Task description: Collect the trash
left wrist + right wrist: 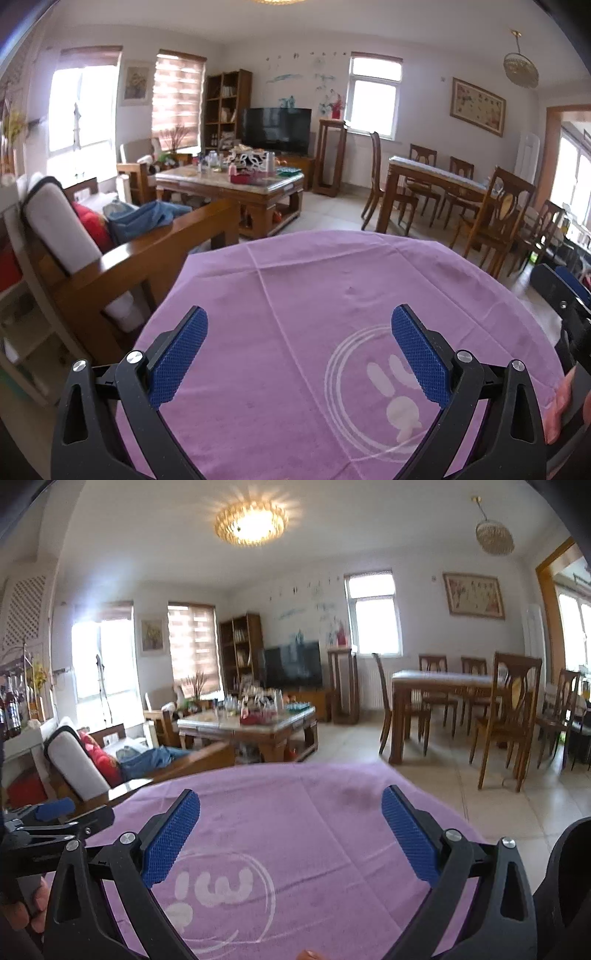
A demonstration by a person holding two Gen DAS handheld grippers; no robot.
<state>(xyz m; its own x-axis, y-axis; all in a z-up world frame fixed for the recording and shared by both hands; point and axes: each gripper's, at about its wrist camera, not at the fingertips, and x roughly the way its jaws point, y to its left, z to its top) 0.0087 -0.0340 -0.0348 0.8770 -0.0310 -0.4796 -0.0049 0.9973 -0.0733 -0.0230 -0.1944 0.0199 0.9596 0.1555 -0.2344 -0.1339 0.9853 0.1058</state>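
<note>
No trash seen; purple cloth (314, 295) creased, both grippers' fingers (181, 354) apart.

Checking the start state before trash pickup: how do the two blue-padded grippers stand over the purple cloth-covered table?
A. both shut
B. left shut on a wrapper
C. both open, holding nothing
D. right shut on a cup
C: the left blue-padded gripper and the right blue-padded gripper each show pads spread wide, with only the purple cloth-covered table between them.

1. Left tool (299, 343): matte black angular arms, silver round screws, blue cross-hatched pads (179, 356).
2. Right tool (291, 827): identical build.
3. Bare skin, lower-left corner: hand (26, 908).
</note>
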